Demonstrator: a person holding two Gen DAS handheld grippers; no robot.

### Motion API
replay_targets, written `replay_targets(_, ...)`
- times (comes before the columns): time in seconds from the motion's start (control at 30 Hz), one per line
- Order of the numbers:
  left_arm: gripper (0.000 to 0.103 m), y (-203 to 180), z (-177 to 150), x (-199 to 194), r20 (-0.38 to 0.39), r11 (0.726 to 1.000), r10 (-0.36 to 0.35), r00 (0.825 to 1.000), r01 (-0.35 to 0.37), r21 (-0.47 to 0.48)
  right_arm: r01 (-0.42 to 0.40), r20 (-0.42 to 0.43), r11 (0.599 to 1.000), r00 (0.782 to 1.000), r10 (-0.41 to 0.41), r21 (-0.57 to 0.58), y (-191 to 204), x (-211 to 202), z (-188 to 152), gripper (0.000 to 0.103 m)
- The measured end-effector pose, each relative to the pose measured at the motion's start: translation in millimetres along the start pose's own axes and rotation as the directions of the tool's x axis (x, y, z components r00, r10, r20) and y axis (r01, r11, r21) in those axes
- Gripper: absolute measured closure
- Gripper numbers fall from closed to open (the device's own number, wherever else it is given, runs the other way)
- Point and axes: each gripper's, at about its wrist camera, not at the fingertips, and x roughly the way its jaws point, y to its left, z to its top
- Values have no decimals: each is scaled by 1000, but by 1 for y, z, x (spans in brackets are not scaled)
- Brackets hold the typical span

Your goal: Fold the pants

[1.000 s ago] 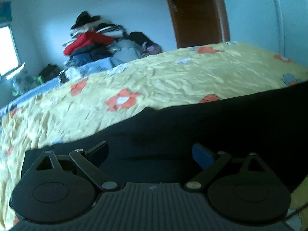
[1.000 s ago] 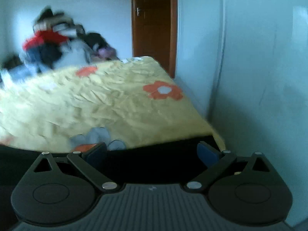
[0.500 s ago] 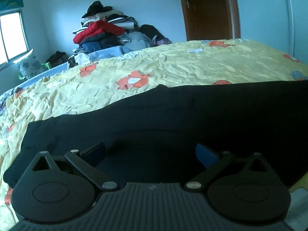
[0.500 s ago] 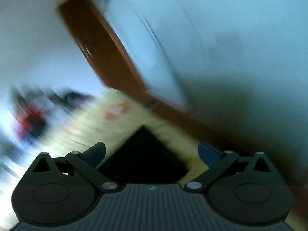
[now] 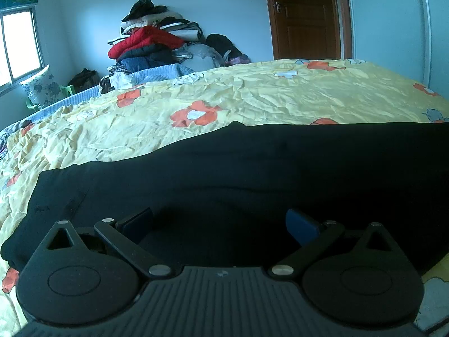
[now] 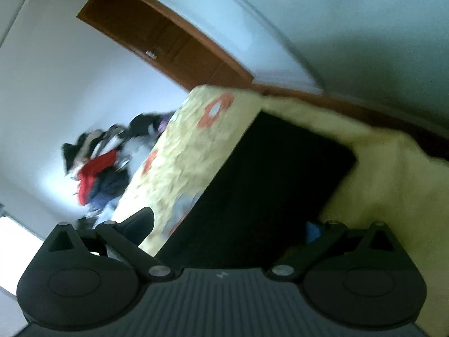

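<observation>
Black pants (image 5: 252,174) lie spread flat across the near part of a bed with a yellow flowered sheet (image 5: 252,98). My left gripper (image 5: 219,224) hovers low over the pants near their left end, jaws wide open, nothing between them. In the right wrist view the picture is rolled hard to one side and blurred. It shows the right end of the black pants (image 6: 266,174) near the bed's corner. My right gripper (image 6: 230,224) is open above that end, with only cloth behind the gap. Whether either gripper touches the fabric I cannot tell.
A heap of clothes (image 5: 157,47) is piled against the far wall beyond the bed. A brown door (image 5: 306,14) stands at the back right, a window (image 5: 16,47) at the left. The bed's right edge (image 6: 378,146) drops to a brown floor beside a pale wall.
The right wrist view has rolled strongly sideways and dropped towards the pants' right end. The left wrist view has levelled a little, and more of the pants shows in it.
</observation>
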Motion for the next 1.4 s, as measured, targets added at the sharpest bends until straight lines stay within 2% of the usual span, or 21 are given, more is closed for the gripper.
replay_targets(0.07,0,0,0,0,-1,1000,-3,1000,3,-4,17,38,1000,999,-16,-21,1,-14,-10,3)
replay_targets(0.13,0,2,1,0,-6,1000,-10,1000,10,-12,25,29,1000,999,-24,-17,-2,-14,-12,45)
replay_targets(0.17,1,4,2,-1,-8,1000,-15,1000,15,-21,29,28,999,999,-30,22,-10,-11,-12,79)
replay_targets(0.2,2,6,3,-3,-7,999,-22,1000,22,-38,21,30,997,999,-23,68,-17,-15,-14,91)
replay_targets(0.33,1,24,13,-13,33,993,-14,999,17,-114,-23,76,993,997,15,116,-21,-23,-23,93)
replay_targets(0.47,1,48,22,-22,65,982,70,995,-57,-182,-127,90,992,988,126,2,27,-31,-33,93)
replay_targets(0.6,1,68,25,-29,59,969,143,988,-127,-214,-308,-29,934,951,307,-180,112,-21,-63,93)
replay_targets(0.73,1,84,23,-34,45,955,196,980,-180,-237,-470,-256,824,879,404,-315,188,7,-127,93)
replay_targets(0.8,1,91,20,-34,29,950,209,978,-196,-243,-524,-379,758,841,387,-389,218,24,-175,93)
replay_targets(0.9,1,96,17,-32,6,948,214,977,-206,-243,-547,-517,686,808,283,-480,242,50,-239,92)
replay_targets(0.97,1,97,16,-31,-2,948,215,977,-210,-241,-541,-543,652,808,227,-531,247,60,-270,92)
replay_targets(1.03,1,97,15,-32,-1,948,213,977,-207,-241,-565,-576,638,786,224,-523,253,63,-287,89)
replay_targets(1.07,1,96,15,-32,-7,949,210,978,-205,-240,-581,-602,609,772,202,-540,257,66,-291,81)
replay_targets(1.1,1,94,16,-30,-12,950,204,979,-201,-240,-594,-622,580,762,181,-558,261,66,-299,67)
replay_targets(1.13,1,93,17,-29,-16,951,196,980,-194,-240,-609,-628,550,756,184,-572,265,64,-302,60)
replay_targets(1.17,1,91,18,-29,-16,953,186,982,-184,-239,-627,-635,520,748,193,-581,269,55,-304,45)
replay_targets(1.23,1,87,23,-31,-6,959,173,985,-170,-227,-665,-617,459,737,276,-590,274,24,-285,41)
replay_targets(1.27,1,85,25,-33,3,961,175,985,-170,-219,-667,-583,451,742,330,-593,273,11,-267,41)
replay_targets(1.3,1,83,27,-34,11,962,175,984,-169,-215,-647,-533,464,762,367,-605,265,1,-249,41)
replay_targets(1.33,1,82,31,-34,16,964,166,986,-159,-215,-601,-476,489,799,367,-633,258,-4,-229,41)
replay_targets(1.4,1,76,41,-31,22,970,109,994,-102,-221,-434,-352,545,901,254,-717,244,-3,-196,41)
